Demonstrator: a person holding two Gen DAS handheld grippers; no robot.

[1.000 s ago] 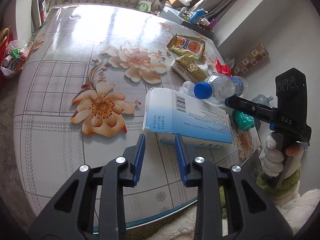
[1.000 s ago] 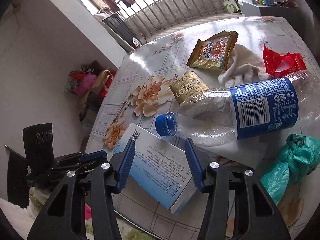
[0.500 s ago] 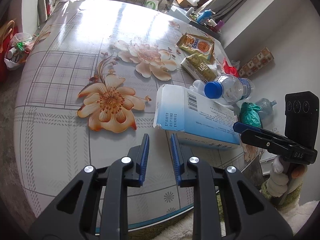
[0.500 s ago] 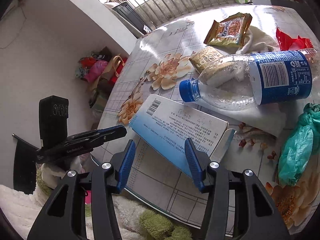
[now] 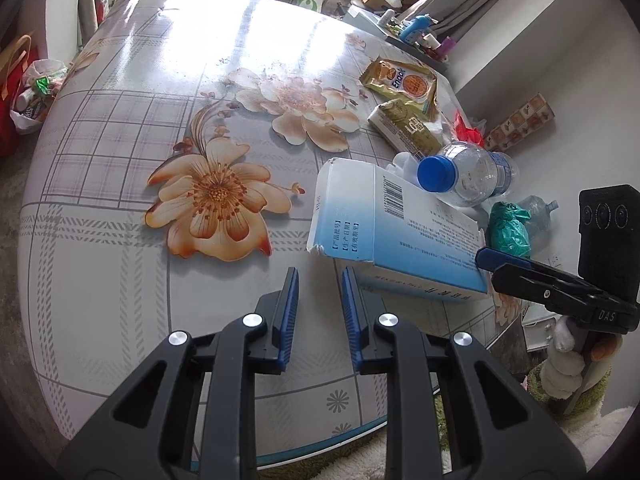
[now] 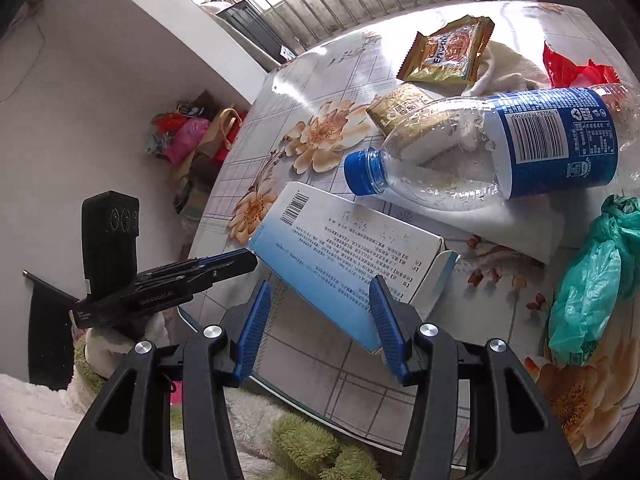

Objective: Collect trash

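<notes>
A white and blue carton box (image 5: 394, 232) lies on the floral table (image 5: 160, 160) near its front right edge. It also shows in the right wrist view (image 6: 344, 260). My right gripper (image 6: 320, 308) is open with its fingers on either side of the box's near end; contact cannot be told. My left gripper (image 5: 318, 300) is open a little and empty, just left of the box. An empty plastic bottle (image 6: 500, 152) with a blue cap lies behind the box. A green plastic bag (image 6: 592, 280) lies to the right.
Two gold snack wrappers (image 5: 404, 82) (image 5: 408, 128), white tissue (image 6: 504, 68) and a red wrapper (image 6: 576, 72) lie at the far right of the table. Bags (image 5: 28, 92) sit on the floor at left. A green fluffy rug (image 6: 312, 448) lies below the table edge.
My right gripper has moved in around the near end of the box. My left gripper has narrowed then opened slightly, staying beside the box.
</notes>
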